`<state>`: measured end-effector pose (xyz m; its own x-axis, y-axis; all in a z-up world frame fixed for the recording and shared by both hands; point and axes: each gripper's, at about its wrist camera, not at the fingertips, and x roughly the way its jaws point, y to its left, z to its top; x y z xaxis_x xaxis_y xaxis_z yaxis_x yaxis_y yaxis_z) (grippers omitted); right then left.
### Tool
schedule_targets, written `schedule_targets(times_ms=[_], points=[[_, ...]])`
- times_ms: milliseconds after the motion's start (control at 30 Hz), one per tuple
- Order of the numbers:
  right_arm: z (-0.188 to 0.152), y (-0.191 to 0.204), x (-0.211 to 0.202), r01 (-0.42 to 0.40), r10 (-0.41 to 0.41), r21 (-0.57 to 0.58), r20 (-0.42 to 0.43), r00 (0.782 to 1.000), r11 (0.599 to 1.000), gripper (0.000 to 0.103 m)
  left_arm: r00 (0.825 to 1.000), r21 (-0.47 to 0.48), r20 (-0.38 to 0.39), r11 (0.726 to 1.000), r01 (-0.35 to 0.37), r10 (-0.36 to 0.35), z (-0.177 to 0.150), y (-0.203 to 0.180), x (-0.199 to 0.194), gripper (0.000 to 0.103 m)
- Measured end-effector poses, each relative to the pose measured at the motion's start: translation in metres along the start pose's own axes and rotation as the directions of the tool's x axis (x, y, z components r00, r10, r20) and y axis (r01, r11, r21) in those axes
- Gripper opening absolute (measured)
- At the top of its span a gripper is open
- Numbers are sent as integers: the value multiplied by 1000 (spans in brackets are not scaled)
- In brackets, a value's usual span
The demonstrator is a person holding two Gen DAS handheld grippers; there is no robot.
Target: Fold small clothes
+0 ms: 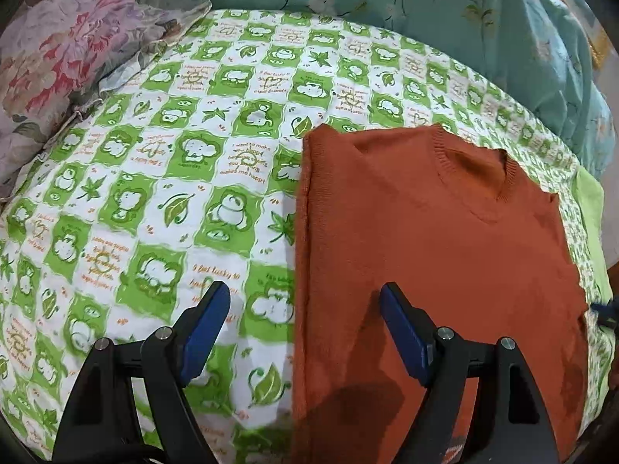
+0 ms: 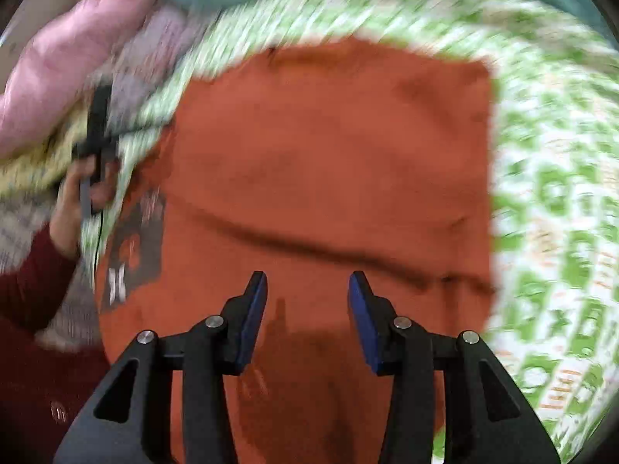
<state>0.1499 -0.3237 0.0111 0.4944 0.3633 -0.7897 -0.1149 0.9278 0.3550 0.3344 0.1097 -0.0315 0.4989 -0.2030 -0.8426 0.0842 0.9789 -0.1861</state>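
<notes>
Blue-padded, my left hand-held gripper [image 1: 303,305] hangs released astride the orange sweater's [image 1: 433,239] left folded edge; my right hand-held gripper [image 2: 307,290] hovers released above it. The sweater lies on the green-checked bedsheet [image 1: 154,193]. I'd pinch both hem corners evenly, then fold toward the collar [image 1: 476,170].

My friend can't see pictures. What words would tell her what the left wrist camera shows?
An orange-brown sweater lies flat on a green and white cartoon bedsheet, its sides folded in and its neckline facing away. The left gripper hangs open above the sweater's left edge, holding nothing. A flowery pillow and a teal flowered quilt sit at the far side.
</notes>
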Motion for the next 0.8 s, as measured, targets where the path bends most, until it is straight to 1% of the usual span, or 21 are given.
schedule_targets(times_ms=[33, 67, 100, 133, 200, 267, 333, 367, 400, 433, 467, 500, 533, 600, 667, 700, 733, 767, 800], points=[[7, -11, -6, 24, -28, 52, 76, 997, 998, 46, 1000, -1, -3, 1000, 5, -5, 2, -1, 3, 80], [12, -22, -10, 46, -59, 103, 125, 990, 994, 46, 1000, 0, -9, 1000, 2, -2, 4, -2, 7, 80], [18, -34, -9, 82, -105, 151, 154, 982, 985, 46, 1000, 3, -15, 1000, -2, 2, 5, -3, 10, 80], [25, -38, -5, 118, -143, 164, 150, 978, 979, 46, 1000, 6, -17, 1000, -2, 3, 8, -4, 13, 80], [31, -44, 14, 202, -220, 160, 106, 970, 966, 46, 1000, 11, -16, 1000, -7, 8, 10, -6, 18, 80], [30, -45, 35, 236, -244, 134, 55, 968, 963, 46, 1000, 23, -14, 1000, -13, 14, 12, -9, 21, 80], [25, -44, 44, 246, -252, 112, 44, 967, 963, 45, 1000, 38, -7, 999, -28, 29, 13, -12, 25, 79], [21, -42, 43, 253, -261, 105, 70, 963, 962, 42, 999, 47, -7, 998, -33, 33, 13, -14, 27, 75], [18, -39, 40, 253, -263, 107, 94, 960, 962, 33, 999, 61, -3, 998, -33, 33, 14, -17, 30, 63], [15, -39, 35, 248, -262, 121, 120, 958, 961, 21, 1000, 81, 5, 996, -31, 30, 13, -21, 30, 46], [13, -40, 31, 244, -262, 135, 139, 955, 960, 14, 1000, 99, 16, 995, -25, 24, 12, -24, 29, 35], [11, -39, 27, 235, -257, 144, 156, 954, 961, 12, 1000, 110, 25, 994, -16, 13, 12, -27, 27, 17], [10, -38, 22, 230, -254, 147, 175, 951, 962, 10, 999, 109, 36, 994, -18, 14, 12, -29, 26, 14], [15, -33, 15, 231, -255, 137, 200, 946, 963, 10, 997, 96, 78, 995, -27, 20, 12, -29, 19, 12], [22, -27, 7, 238, -262, 128, 237, 936, 963, 9, 993, 60, 115, 998, -12, 5, 10, -25, 12, 11], [23, -25, 1, 237, -264, 129, 263, 928, 963, 9, 993, 43, 116, 999, -5, 0, 10, -22, 12, 11], [24, -23, 1, 241, -270, 136, 272, 924, 961, 9, 994, 26, 107, 1000, -5, 2, 9, -19, 16, 11], [27, -22, 4, 242, -272, 140, 265, 925, 960, 9, 995, 17, 101, 1000, -9, 7, 8, -16, 18, 11], [28, -24, 11, 265, -290, 136, 230, 929, 955, 9, 995, 5, 95, 1000, -13, 13, 8, -14, 21, 11]])
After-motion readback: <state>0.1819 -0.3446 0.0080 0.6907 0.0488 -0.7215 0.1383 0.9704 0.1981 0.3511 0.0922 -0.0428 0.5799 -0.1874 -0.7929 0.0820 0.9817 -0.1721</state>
